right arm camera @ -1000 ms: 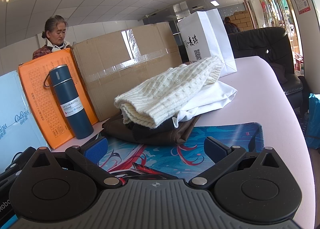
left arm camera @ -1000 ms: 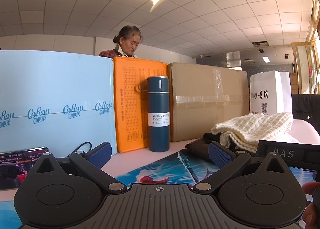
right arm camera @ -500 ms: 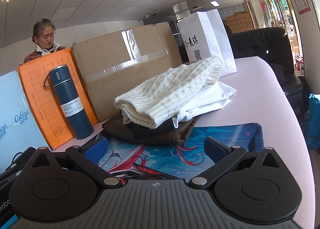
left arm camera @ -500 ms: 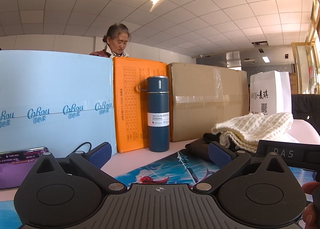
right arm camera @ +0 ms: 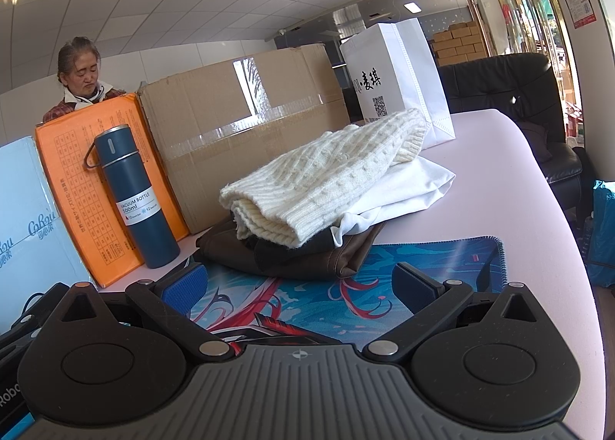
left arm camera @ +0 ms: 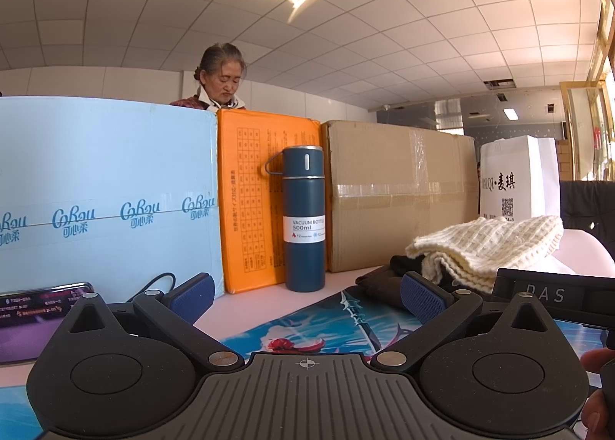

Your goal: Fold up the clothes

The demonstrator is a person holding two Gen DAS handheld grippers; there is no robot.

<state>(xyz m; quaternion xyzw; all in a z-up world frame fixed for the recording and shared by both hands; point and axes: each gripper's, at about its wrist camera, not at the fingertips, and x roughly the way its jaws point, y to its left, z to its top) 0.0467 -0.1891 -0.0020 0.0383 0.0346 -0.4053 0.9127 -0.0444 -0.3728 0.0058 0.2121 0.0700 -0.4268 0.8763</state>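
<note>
A pile of clothes lies on the pink table: a cream knit sweater [right arm camera: 326, 178] on top, a white garment [right arm camera: 411, 190] under it and a dark brown garment [right arm camera: 307, 259] at the bottom. The sweater also shows in the left wrist view [left arm camera: 488, 248] at the right. My right gripper [right arm camera: 303, 286] is open and empty, low over a blue printed mat [right arm camera: 346, 298], just short of the pile. My left gripper [left arm camera: 307, 296] is open and empty over the same mat [left arm camera: 319, 328], left of the pile.
A blue vacuum bottle [left arm camera: 303, 221] stands at the back before an orange box [left arm camera: 250, 201], a light blue box [left arm camera: 103, 194] and a cardboard box [right arm camera: 246, 132]. A white paper bag [right arm camera: 396, 82] stands behind the pile. A phone [left arm camera: 34, 309] lies at the left. A woman [left arm camera: 223, 78] stands behind the boxes.
Both grippers have stayed still and open. The woman behind the boxes has shifted to the left. The phone screen has changed.
</note>
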